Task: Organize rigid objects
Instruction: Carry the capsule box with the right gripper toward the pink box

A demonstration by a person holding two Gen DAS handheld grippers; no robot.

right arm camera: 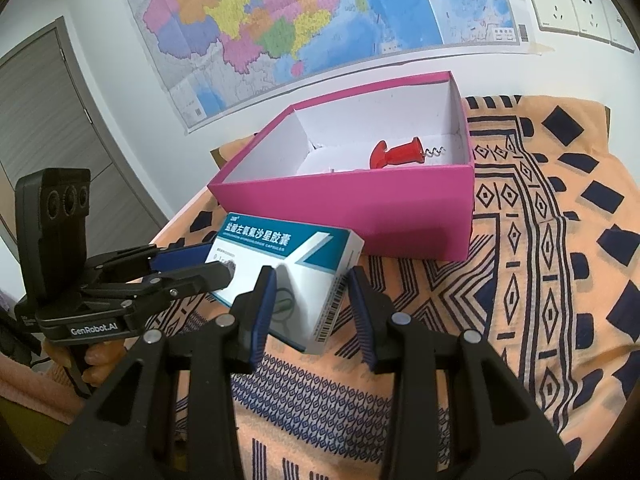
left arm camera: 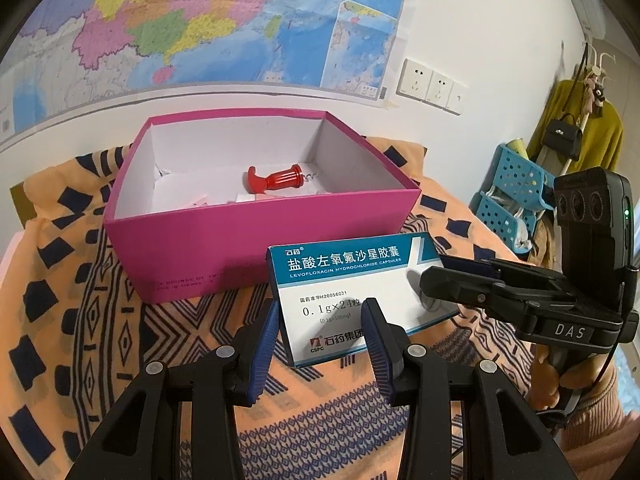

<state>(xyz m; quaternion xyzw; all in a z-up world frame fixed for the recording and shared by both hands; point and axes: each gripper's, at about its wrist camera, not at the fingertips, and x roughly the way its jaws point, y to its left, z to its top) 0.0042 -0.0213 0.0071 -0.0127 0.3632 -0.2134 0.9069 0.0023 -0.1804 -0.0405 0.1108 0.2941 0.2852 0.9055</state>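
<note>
Two grippers meet on the medicine carton (left arm camera: 352,300), low centre of both views, before the pink box (left arm camera: 256,204). Left gripper (left arm camera: 324,328) and right gripper (right arm camera: 312,300) each pinch an end narrowly; uneven pulls could twist it loose.

Pink cardboard box with white inside (left arm camera: 256,248): one
Red plastic corkscrew with a metal twist (left arm camera: 276,179): one
Blue and white cardboard medicine box (left arm camera: 352,280): one
Black two-finger grippers with blue pads (left arm camera: 323,336): two
White wall sockets (right arm camera: 554,8): three
Colourful wall map (left arm camera: 192,28): one
</note>
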